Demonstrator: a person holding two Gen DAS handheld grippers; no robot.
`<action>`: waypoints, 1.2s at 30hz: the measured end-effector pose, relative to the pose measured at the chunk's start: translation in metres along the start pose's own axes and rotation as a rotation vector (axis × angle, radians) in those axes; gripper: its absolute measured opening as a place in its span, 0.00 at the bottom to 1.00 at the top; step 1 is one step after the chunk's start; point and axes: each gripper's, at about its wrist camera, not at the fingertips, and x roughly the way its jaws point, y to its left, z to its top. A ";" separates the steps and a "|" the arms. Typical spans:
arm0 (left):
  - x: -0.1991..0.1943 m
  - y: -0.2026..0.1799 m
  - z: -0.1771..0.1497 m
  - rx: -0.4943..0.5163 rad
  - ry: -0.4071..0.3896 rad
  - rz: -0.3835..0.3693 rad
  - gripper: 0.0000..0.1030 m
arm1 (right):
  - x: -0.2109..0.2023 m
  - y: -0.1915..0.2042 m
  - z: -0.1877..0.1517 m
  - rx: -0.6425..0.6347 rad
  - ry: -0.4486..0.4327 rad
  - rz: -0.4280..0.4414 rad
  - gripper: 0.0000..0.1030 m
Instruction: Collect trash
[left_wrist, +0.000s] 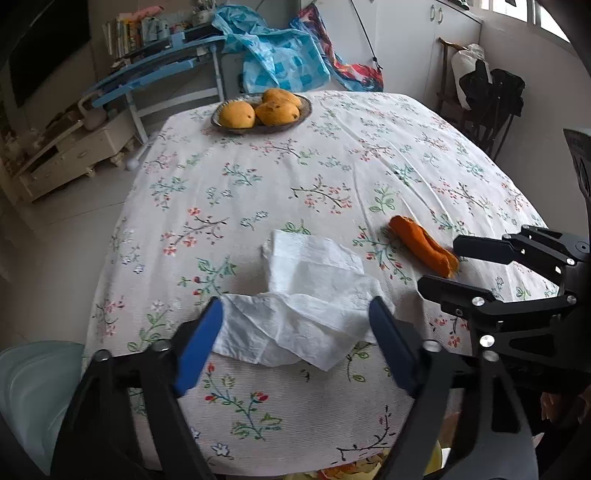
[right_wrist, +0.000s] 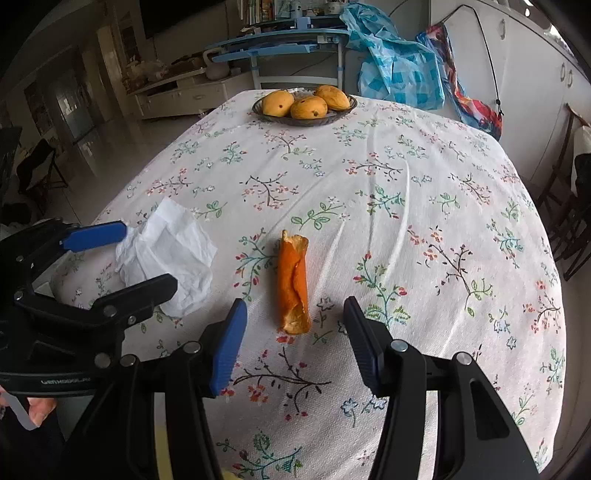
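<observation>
A crumpled white tissue lies on the floral tablecloth near the front edge. My left gripper straddles it, one blue-padded finger at each side of the tissue. The tissue is not visibly squeezed. To its right lies a curled orange fruit peel. My right gripper stands open, with the peel's near end between its fingertips and a gap on both sides.
A dark bowl with three mangoes stands at the table's far end. Behind it are a blue plastic bag and a blue desk. Dark chairs stand to the right. A pale teal object sits at the lower left.
</observation>
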 end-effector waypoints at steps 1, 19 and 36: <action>0.002 -0.002 0.000 0.007 0.009 -0.008 0.59 | 0.000 0.001 0.000 -0.005 0.000 -0.004 0.52; -0.030 0.039 0.004 -0.201 -0.074 -0.151 0.11 | -0.002 -0.005 -0.001 0.056 -0.029 0.023 0.15; -0.047 0.051 -0.006 -0.281 -0.109 -0.183 0.11 | -0.025 -0.014 -0.016 0.213 -0.090 0.166 0.15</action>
